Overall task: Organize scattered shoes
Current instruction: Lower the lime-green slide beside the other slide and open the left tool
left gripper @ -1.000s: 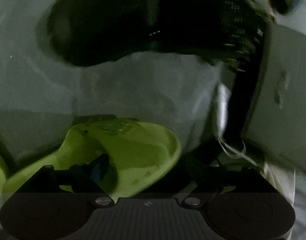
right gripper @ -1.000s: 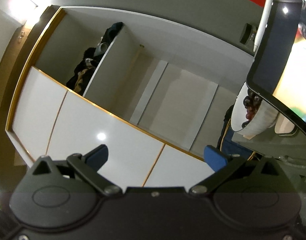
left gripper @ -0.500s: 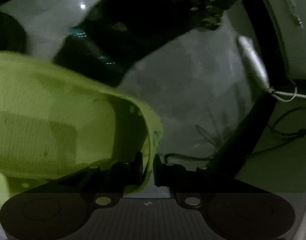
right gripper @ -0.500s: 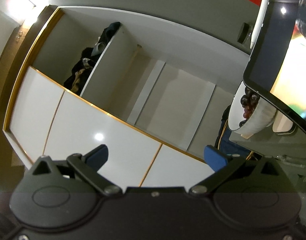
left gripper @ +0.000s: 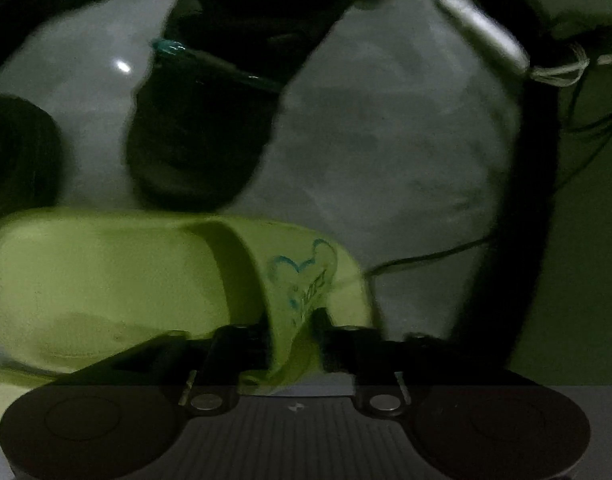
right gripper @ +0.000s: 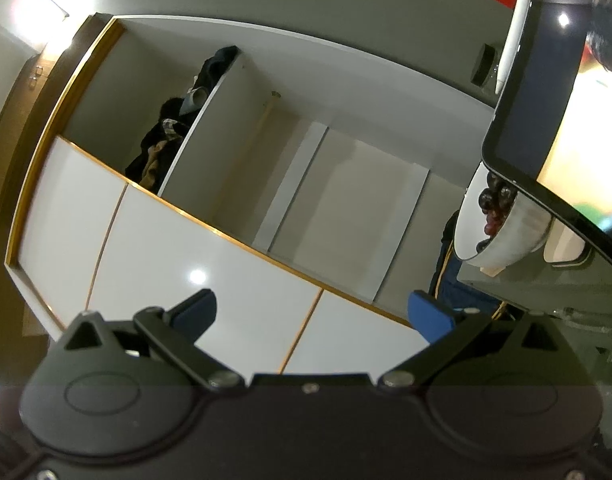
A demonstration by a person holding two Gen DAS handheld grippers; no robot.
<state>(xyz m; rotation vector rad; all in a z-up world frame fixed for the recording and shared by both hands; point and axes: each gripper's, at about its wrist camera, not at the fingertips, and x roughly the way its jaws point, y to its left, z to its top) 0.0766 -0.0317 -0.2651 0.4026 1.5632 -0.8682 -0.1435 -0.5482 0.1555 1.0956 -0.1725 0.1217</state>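
In the dim left wrist view my left gripper (left gripper: 291, 338) is shut on the strap of a lime-green slipper (left gripper: 117, 292) with a blue heart drawing; the slipper stretches out to the left. A black shoe (left gripper: 201, 136) lies on the pale floor just beyond it, and another dark shoe (left gripper: 13, 152) sits at the left edge. My right gripper (right gripper: 312, 312) is open and empty, its blue pads wide apart, pointing up at a white cabinet (right gripper: 209, 272). No shoe shows in the right wrist view.
A dark furniture leg (left gripper: 518, 208) and cables (left gripper: 566, 68) stand on the right in the left wrist view. The open cabinet holds dark clothes (right gripper: 161, 152). A tablet (right gripper: 546, 112) and a white bowl of dark fruit (right gripper: 498, 220) are at the right.
My left gripper closed on the green slipper's strap and has carried it; the slipper now lies lower and flatter, and the black shoe has shifted to upper centre. The right gripper barely moved.
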